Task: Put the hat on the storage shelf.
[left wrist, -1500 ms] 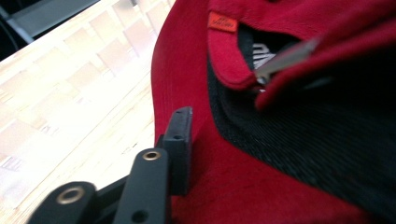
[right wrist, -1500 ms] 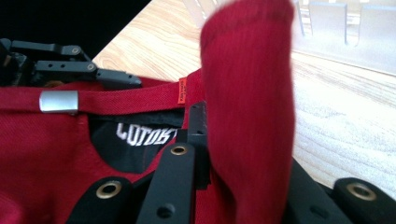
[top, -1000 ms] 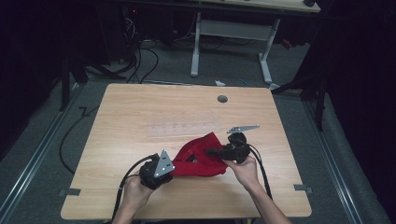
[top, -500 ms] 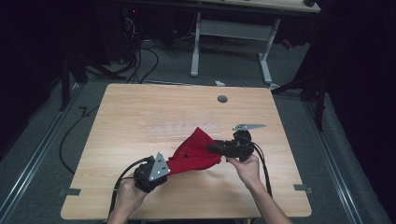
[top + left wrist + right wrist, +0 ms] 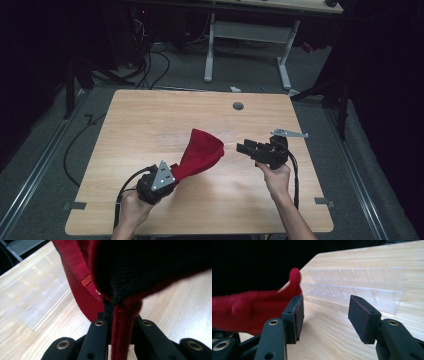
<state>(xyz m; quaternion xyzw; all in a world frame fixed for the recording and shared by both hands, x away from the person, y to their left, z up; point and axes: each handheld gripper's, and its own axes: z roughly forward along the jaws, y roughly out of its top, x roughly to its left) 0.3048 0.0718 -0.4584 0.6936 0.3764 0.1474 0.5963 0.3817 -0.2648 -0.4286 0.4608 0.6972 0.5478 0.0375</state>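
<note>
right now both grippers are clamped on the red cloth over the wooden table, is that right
Not quite. The left gripper is clamped on the red cloth, but the right gripper is not: its jaws have just been opening, with nothing between them, and it sits apart from the cloth over the wooden table. The right gripper view and the high view both show this.

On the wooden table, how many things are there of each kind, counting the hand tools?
Red knitted cloth: 1
Black hand-held grippers: 2, the left gripper clamped on the cloth, the right gripper open and empty
Round grey table grommet: 1
Total: 4
</note>
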